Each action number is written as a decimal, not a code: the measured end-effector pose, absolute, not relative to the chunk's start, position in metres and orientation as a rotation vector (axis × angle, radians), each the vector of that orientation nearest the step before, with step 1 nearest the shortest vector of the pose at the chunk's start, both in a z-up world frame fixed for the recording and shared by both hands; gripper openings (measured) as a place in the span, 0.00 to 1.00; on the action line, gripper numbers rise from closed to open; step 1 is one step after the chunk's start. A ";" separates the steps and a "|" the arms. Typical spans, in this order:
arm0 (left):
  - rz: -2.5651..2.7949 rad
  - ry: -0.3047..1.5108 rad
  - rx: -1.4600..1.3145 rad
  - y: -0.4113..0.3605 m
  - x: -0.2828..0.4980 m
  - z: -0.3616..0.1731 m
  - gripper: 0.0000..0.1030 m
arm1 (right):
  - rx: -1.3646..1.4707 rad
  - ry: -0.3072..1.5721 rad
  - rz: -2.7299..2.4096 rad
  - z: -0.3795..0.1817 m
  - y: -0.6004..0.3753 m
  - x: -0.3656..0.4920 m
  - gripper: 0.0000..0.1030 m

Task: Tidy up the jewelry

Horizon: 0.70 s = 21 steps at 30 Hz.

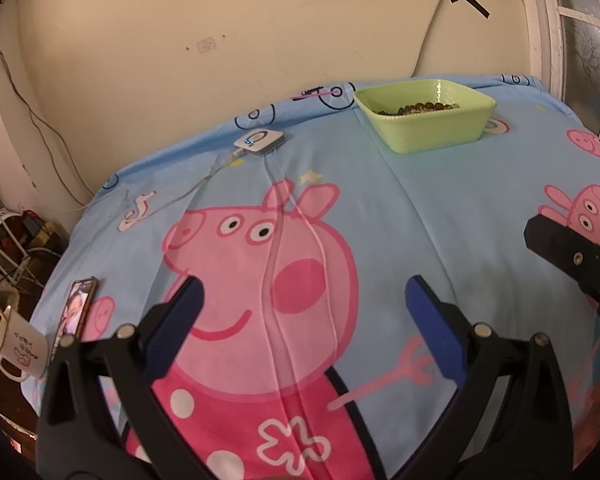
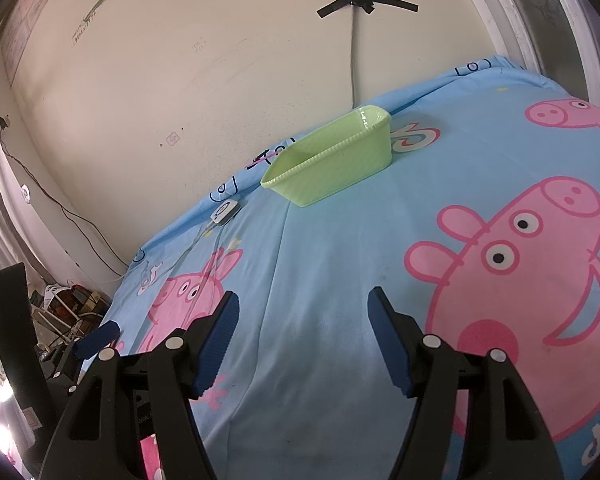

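A light green plastic basket [image 1: 428, 120] stands at the far side of the bed, near the wall, and brown beaded jewelry [image 1: 422, 108] lies inside it. In the right wrist view the basket [image 2: 332, 164] shows only its outer wall, so its contents are hidden. My left gripper [image 1: 304, 284] hangs open over the pig print with nothing between its blue pads. My right gripper [image 2: 302, 298] is open too, over bare blue sheet, well short of the basket. Part of the right gripper's black body [image 1: 572, 256] shows at the right edge of the left wrist view.
A blue cartoon-pig bedsheet [image 1: 440, 208] covers the bed. A small white device [image 1: 259, 142] with cables lies near the wall side. A phone [image 1: 76, 308] rests at the left bed edge above a white mug [image 1: 18, 354]. Clutter sits on the floor at left.
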<state>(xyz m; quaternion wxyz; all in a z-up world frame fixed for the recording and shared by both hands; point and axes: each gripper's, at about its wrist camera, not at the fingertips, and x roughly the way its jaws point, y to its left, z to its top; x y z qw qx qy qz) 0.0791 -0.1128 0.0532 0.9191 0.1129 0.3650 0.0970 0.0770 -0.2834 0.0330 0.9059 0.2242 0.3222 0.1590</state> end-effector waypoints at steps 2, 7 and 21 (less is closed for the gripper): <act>0.198 0.752 0.234 -0.113 0.079 0.052 0.94 | 0.464 0.665 0.329 0.033 -0.283 0.077 0.41; 0.185 0.767 0.225 -0.114 0.080 0.050 0.94 | 0.463 0.665 0.330 0.033 -0.284 0.078 0.41; 0.102 0.840 0.180 -0.112 0.090 0.043 0.94 | 0.460 0.663 0.317 0.034 -0.283 0.077 0.41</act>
